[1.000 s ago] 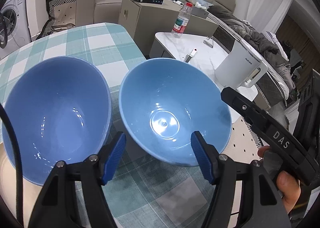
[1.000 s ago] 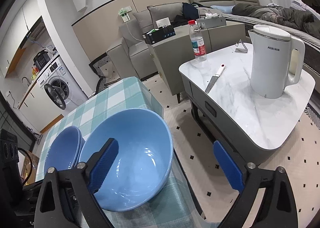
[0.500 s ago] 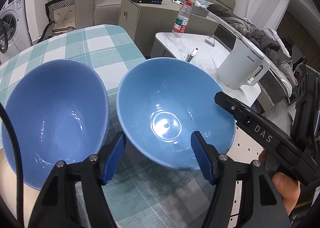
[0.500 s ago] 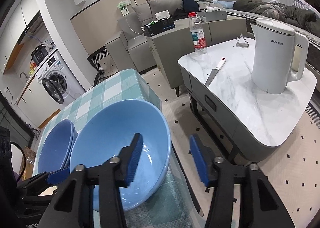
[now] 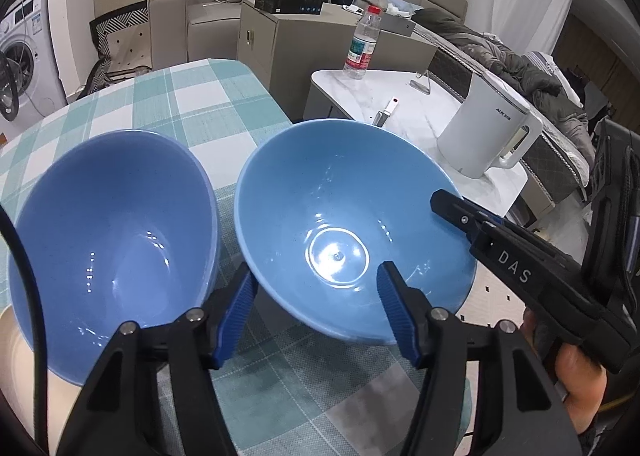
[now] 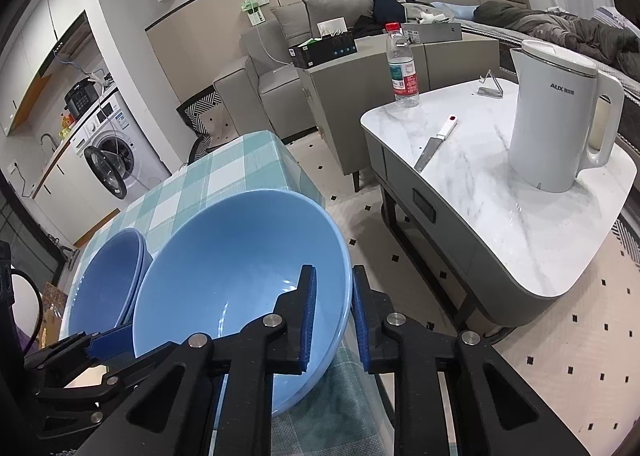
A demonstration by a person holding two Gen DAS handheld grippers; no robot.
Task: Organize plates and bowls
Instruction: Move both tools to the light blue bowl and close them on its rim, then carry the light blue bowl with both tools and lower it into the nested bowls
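A light blue bowl (image 5: 340, 224) stands on the checked tablecloth (image 5: 192, 104), right of a darker blue bowl (image 5: 112, 224). In the right wrist view that darker bowl (image 6: 108, 280) looks like a stack of two. My right gripper (image 6: 332, 312) is shut on the light blue bowl's (image 6: 240, 268) right rim, one pad inside and one outside. It enters the left wrist view from the right as the right gripper (image 5: 444, 200). My left gripper (image 5: 316, 316) is closing, with the bowl's near-left wall between its jaws. Its pads stand clear of the wall.
The table's right edge runs close beside the light blue bowl, with tiled floor below. Further right is a marble coffee table (image 6: 500, 216) with a white kettle (image 6: 556, 124), a water bottle (image 6: 402, 68) and a knife (image 6: 434, 142). A hand (image 5: 576, 380) holds the right gripper.
The right gripper's jaws went from wide open to shut on the light blue bowl's rim. The left jaws narrowed a little. Neither hand shifted noticeably.
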